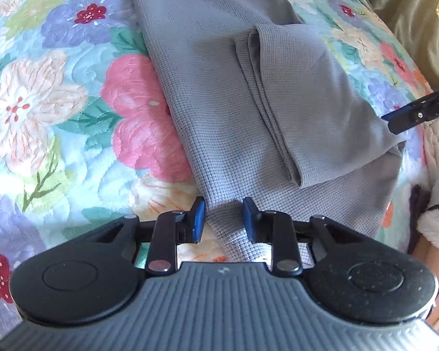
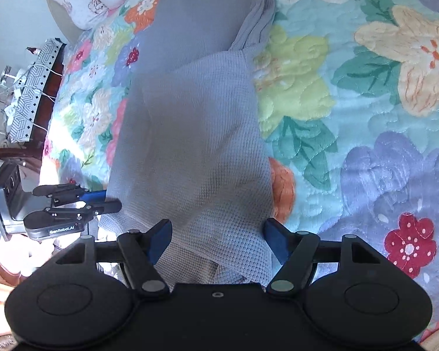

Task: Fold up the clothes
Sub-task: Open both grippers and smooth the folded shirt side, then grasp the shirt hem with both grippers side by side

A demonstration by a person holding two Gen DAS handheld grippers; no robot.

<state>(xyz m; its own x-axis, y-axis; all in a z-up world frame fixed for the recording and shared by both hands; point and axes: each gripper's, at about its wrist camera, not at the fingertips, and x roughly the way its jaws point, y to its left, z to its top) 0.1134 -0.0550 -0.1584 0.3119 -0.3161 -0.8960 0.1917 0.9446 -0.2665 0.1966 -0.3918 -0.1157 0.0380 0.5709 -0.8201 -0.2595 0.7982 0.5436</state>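
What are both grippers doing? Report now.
Left gripper: open, straddling the grey garment edge.
Right gripper: open wide, garment between its fingers, not pinched.

Left hand-held gripper (image 1: 223,219) and right hand-held gripper (image 2: 218,239) both have fingers spread apart, pointing forward.

Matt waffle-knit grey garment (image 1: 219,93) (cloth); quilted, faintly glossy floral bedspread (image 1: 58,102)

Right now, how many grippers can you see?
2. The left gripper is open at the grey garment's near corner; the right gripper is open astride its other edge.
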